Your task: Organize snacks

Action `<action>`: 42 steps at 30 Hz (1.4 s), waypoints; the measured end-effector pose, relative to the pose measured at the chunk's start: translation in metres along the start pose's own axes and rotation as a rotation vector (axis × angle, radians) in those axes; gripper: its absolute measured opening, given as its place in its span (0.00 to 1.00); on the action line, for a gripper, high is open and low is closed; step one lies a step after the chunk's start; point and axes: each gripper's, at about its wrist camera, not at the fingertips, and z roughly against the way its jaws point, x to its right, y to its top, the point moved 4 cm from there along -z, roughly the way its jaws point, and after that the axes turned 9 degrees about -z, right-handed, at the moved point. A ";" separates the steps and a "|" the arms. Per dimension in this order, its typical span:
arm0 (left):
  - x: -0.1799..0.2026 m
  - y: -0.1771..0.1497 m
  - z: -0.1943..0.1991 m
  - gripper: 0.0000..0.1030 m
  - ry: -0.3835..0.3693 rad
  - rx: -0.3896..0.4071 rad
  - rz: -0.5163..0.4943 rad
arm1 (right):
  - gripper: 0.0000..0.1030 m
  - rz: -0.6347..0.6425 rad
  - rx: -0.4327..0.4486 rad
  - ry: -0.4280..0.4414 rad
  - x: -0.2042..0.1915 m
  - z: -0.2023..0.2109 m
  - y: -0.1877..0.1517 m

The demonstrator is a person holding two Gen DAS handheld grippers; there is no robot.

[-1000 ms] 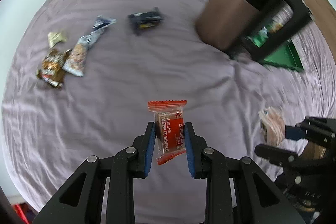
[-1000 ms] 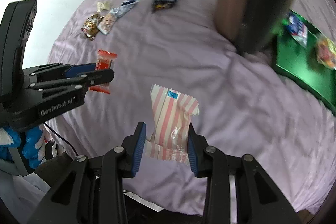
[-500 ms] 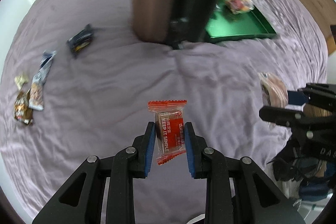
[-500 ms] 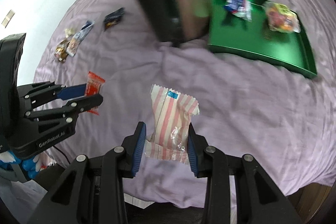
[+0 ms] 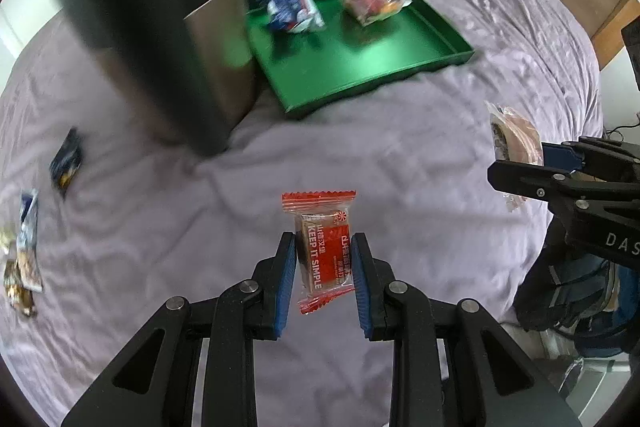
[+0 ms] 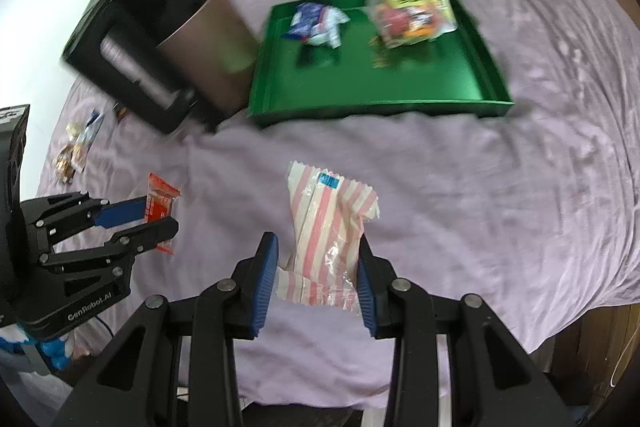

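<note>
Left gripper [image 5: 323, 269] pinches red bar [image 5: 323, 251]. Right gripper [image 6: 318, 267] pinches striped pack [image 6: 326, 227]. Both above purple sheet [image 6: 500, 195]; green tray [image 6: 400, 83] ahead holds two snacks.

Your left tongs [image 5: 322, 273] clamp a red plastic-wrapped snack bar [image 5: 323, 251] printed "KEEP IT SIMPLE", upright above the bed. Your right tongs [image 6: 316, 277] pinch a pink-and-white striped snack packet [image 6: 326, 227], also upright. The green rectangular tray [image 6: 400, 83] carries a blue-and-white wrapped snack [image 6: 316, 23] and a clear bag of colourful sweets [image 6: 410, 15], set apart.
</note>
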 end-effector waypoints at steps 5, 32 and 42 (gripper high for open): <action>0.002 0.039 -0.011 0.22 0.006 0.031 0.016 | 0.33 -0.012 0.049 -0.017 0.020 -0.003 0.030; -0.023 0.170 -0.122 0.22 0.066 0.076 0.129 | 0.33 -0.018 0.128 -0.070 0.082 -0.091 0.170; -0.029 0.172 -0.148 0.23 0.082 0.067 0.145 | 0.33 -0.022 0.118 -0.076 0.096 -0.116 0.174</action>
